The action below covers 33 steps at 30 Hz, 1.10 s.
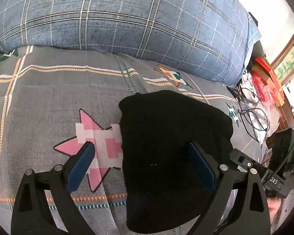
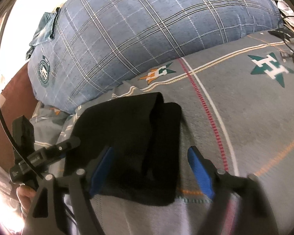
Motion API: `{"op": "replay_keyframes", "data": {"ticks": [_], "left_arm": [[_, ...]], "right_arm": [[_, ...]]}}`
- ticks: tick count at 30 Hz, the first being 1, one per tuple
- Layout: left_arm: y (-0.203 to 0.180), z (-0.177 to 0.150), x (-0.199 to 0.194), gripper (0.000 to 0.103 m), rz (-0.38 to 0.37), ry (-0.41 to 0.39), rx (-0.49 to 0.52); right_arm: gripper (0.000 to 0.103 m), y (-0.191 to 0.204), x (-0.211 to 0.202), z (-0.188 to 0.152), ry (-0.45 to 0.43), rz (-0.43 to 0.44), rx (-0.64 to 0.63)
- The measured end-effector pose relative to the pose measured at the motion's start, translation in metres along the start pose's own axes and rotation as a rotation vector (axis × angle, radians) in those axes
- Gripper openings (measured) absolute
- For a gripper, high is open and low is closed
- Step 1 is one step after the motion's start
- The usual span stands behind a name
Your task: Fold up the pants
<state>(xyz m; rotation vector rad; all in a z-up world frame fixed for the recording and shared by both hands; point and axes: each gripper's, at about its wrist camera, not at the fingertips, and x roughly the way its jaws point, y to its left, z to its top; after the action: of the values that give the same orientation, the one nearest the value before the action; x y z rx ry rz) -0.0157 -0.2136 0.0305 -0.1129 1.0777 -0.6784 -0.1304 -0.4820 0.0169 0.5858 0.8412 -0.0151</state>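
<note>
The black pants (image 1: 174, 137) lie folded into a thick rectangle on the grey patterned bed sheet (image 1: 49, 101). My left gripper (image 1: 140, 145) hovers open over their left edge, one blue pad above the pink star print (image 1: 100, 143) and the other above the black cloth. In the right wrist view the pants (image 2: 131, 137) show a stacked fold with a crease down the middle. My right gripper (image 2: 150, 149) is open and straddles their right half. Its left pad is over the cloth and its right pad over the sheet (image 2: 245, 107) beside the edge. Neither gripper holds anything.
A big blue plaid pillow (image 1: 127, 19) lies just behind the pants, and it fills the back of the right wrist view too (image 2: 137, 29). Black cables (image 1: 252, 115) and red packages (image 1: 266, 82) crowd the bed's right side. A person's hand (image 2: 25, 193) shows at lower left.
</note>
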Motion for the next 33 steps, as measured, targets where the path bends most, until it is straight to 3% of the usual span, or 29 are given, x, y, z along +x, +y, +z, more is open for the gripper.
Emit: {"op": "replay_keyframes", "data": {"ticks": [19,21,23,24,26,29,33], "left_arm": [[-0.015,-0.005,0.021,0.103,-0.018,0.027,0.038],[-0.018,-0.007,0.021,0.103,-0.024,0.024,0.049],[-0.025,-0.010,0.020,0.084,-0.045,0.012,0.076],[-0.028,-0.012,0.019,0.083,-0.035,0.002,0.094],[-0.033,-0.014,0.014,0.069,-0.039,-0.016,0.125],[-0.036,-0.011,0.004,0.054,-0.062,-0.023,0.134],[-0.039,-0.005,-0.023,0.050,-0.086,-0.063,0.148]], "right_arm": [[0.081,-0.003,0.014,0.000,-0.009,0.033,-0.011],[0.072,0.000,0.017,-0.001,-0.021,0.033,-0.048],[0.063,0.004,0.016,-0.003,-0.034,0.003,-0.073],[0.055,0.006,0.015,-0.003,-0.038,-0.006,-0.081],[0.044,0.005,0.007,-0.002,-0.062,-0.012,-0.070],[0.037,0.007,-0.006,-0.001,-0.088,-0.021,-0.065],[0.032,0.023,-0.025,0.002,-0.122,-0.013,-0.095]]}}
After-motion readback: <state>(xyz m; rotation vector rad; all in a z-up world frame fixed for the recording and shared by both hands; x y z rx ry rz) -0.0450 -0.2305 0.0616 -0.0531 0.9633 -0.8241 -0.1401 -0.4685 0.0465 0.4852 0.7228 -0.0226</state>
